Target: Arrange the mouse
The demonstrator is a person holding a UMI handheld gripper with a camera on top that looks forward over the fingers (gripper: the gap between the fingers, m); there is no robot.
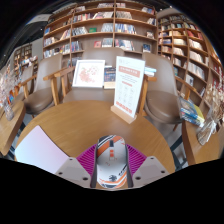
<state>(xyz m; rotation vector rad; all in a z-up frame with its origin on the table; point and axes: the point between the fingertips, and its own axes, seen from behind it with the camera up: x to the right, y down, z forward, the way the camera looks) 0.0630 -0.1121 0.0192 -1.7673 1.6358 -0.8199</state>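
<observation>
A silver-grey mouse with orange and black markings sits between my gripper's two fingers, its nose pointing away from me. Both magenta pads press against its sides, so the gripper is shut on it. The mouse hangs over the near part of a round wooden table.
A tall white sign stands upright on the table beyond the mouse. A white sheet lies at the left of the fingers. A framed poster and chairs stand behind the table. Bookshelves line the back wall.
</observation>
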